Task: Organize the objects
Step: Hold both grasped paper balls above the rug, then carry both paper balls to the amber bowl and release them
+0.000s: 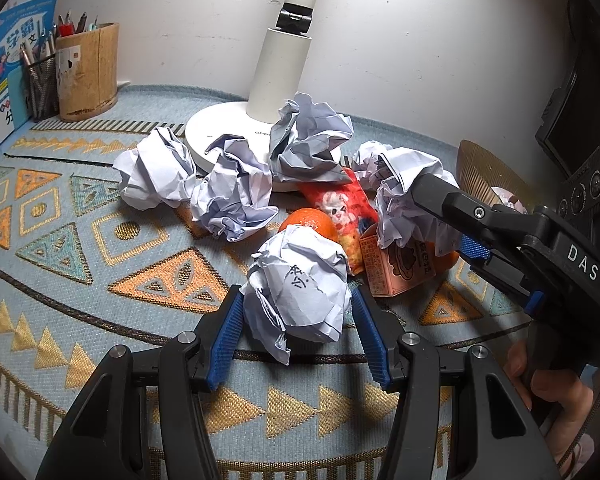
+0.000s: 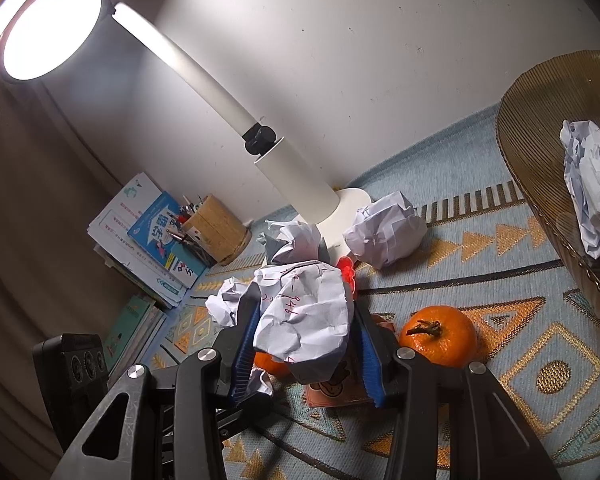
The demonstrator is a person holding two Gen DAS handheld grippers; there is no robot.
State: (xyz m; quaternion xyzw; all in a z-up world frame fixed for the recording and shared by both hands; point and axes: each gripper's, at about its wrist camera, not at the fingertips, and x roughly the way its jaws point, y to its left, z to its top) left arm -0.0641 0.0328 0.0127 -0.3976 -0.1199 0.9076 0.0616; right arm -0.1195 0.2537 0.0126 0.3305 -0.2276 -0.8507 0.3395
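Observation:
My left gripper (image 1: 298, 312) has its blue pads around a crumpled paper ball (image 1: 300, 288) resting on the patterned mat; the left pad touches it, the right pad shows a small gap. My right gripper (image 2: 304, 328) is shut on another crumpled paper ball (image 2: 304, 316) with red writing, held above a pink carton (image 2: 336, 392). It also shows in the left wrist view (image 1: 412, 200) over the carton (image 1: 396, 268). Several more paper balls (image 1: 156, 168) lie around the lamp base. An orange (image 2: 440, 334) and a red snack packet (image 1: 340, 208) lie among them.
A white desk lamp (image 1: 276, 76) stands at the back. A brown mesh bin (image 2: 540, 160) with paper inside is at the right. Pen holders (image 1: 88, 68) and books (image 2: 148, 232) stand at the left. A black device (image 2: 76, 364) sits near the left edge.

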